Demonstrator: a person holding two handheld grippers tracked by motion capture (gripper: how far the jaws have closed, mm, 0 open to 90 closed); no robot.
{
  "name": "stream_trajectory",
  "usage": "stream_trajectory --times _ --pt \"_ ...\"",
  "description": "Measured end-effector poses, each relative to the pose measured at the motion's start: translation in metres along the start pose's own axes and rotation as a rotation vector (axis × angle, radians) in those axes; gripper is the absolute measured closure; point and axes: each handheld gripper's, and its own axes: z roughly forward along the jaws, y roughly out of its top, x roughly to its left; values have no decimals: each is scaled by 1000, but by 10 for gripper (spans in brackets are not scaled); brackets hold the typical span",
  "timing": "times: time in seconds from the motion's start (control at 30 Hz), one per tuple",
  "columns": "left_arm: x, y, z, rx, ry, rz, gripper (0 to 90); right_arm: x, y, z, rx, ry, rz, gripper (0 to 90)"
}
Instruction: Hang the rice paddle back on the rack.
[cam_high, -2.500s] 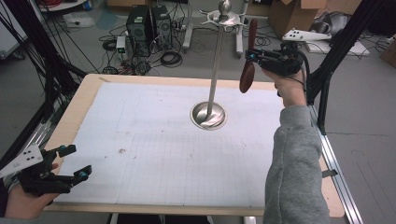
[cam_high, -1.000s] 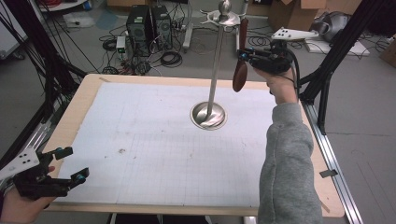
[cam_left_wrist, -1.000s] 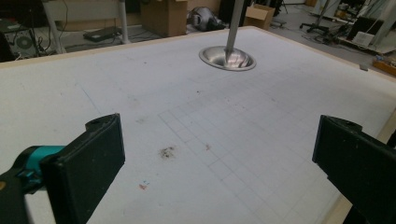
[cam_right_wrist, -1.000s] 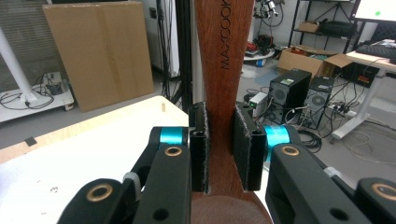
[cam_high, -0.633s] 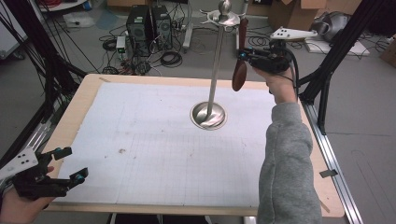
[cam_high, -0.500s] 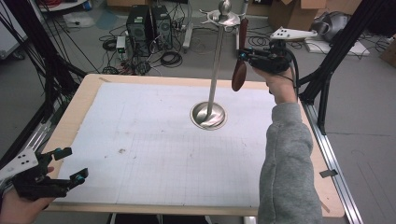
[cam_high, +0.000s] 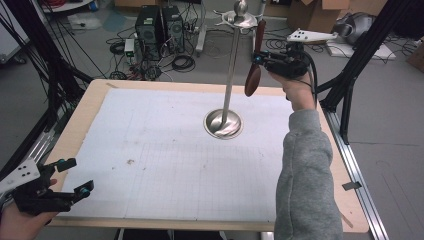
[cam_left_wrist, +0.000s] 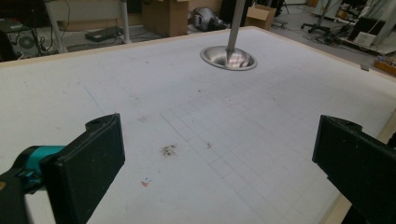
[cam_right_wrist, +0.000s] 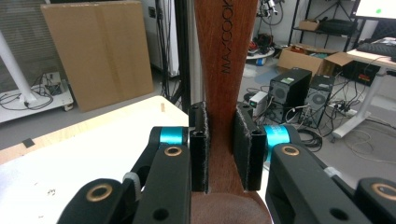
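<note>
A wooden spoon (cam_high: 255, 57) hangs in the air at the upper right of the high view, bowl down, just beside the tall pole of a metal stand (cam_high: 230, 70) whose round base sits on the tabletop (cam_high: 150, 145). The right gripper (cam_high: 268, 59) has its fingers (cam_right_wrist: 200, 144) clamped on the spoon's handle. At the lower left, the left gripper (cam_high: 75, 176) rests with fingers wide apart, holding nothing.
</note>
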Motion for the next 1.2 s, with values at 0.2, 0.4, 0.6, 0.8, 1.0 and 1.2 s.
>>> stream_trajectory --times 0.2,0.4,0.6,0.8,1.0,1.2 --pt "0 0 0 1 -1 0 28 1 1 3 2 -11 -3 778" --pt "-2 1 1 -5 -24 5 28 2 1 3 5 -29 -3 766" --pt "-2 0 0 -12 -15 15 28 2 0 0 11 -50 -1 607" --pt "-1 2 0 -29 -15 15 28 -1 -3 -6 4 -76 9 470" --pt "-1 2 10 -13 -33 11 28 0 -7 -10 35 -90 3 301" --pt "-2 4 22 8 -59 19 28 2 -12 -12 70 -70 5 196"
